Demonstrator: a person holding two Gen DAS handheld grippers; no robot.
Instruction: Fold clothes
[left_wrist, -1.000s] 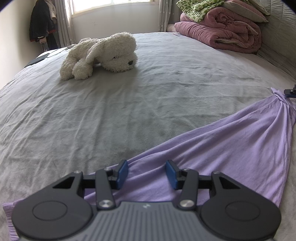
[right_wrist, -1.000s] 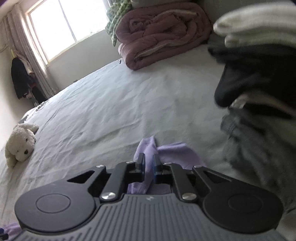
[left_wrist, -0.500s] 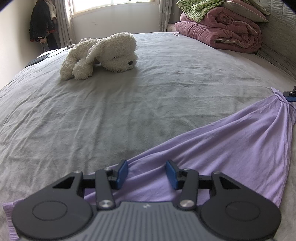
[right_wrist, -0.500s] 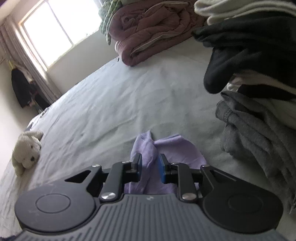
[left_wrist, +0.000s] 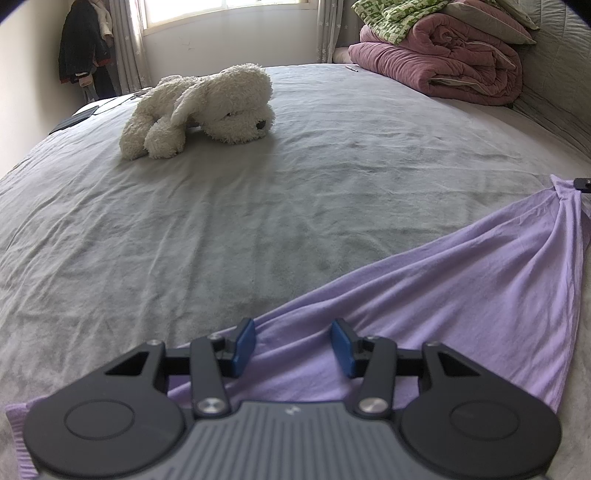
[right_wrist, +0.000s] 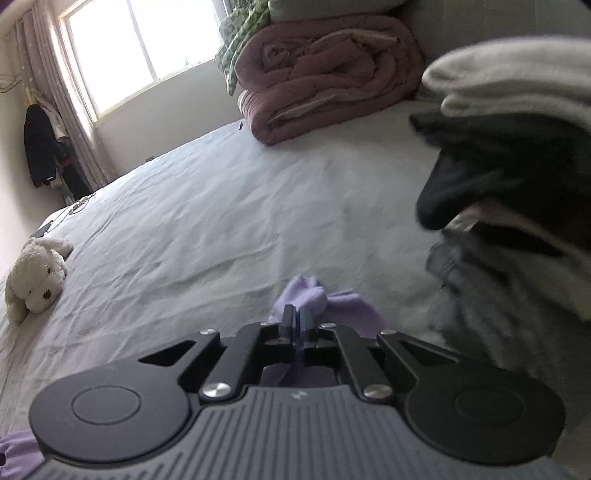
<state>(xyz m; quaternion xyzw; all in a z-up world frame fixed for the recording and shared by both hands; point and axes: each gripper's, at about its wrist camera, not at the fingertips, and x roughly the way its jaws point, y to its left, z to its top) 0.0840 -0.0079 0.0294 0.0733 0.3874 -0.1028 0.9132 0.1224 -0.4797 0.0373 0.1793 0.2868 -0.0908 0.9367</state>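
- The left gripper (left_wrist: 293, 345) hangs low over the near edge of the purple garment (left_wrist: 461, 291), its blue pads spread wide with nothing between them; it sits just as it did a second ago, and the cloth lies under and ahead of it.
- The right gripper (right_wrist: 296, 322) has changed more — half a second ago its pads had parted around a bunched corner of the garment (right_wrist: 314, 295), and now they are pinched together on that corner again. The view is also blurred and shifted, so this hand is probably moving.
- Judged from that, the right hand has re-taken its corner, most likely to pull the cloth taut or carry it over; the garment stretches flat from the left gripper away to the right one.
- Surface: a grey bed sheet (left_wrist: 258, 206), lightly wrinkled.
- Ahead-left of the left gripper lies a white plush dog (left_wrist: 199, 110); far ahead-right, a rolled pink duvet (left_wrist: 443, 66).
- Close right of the right gripper — a stack of clothes (right_wrist: 517, 184).
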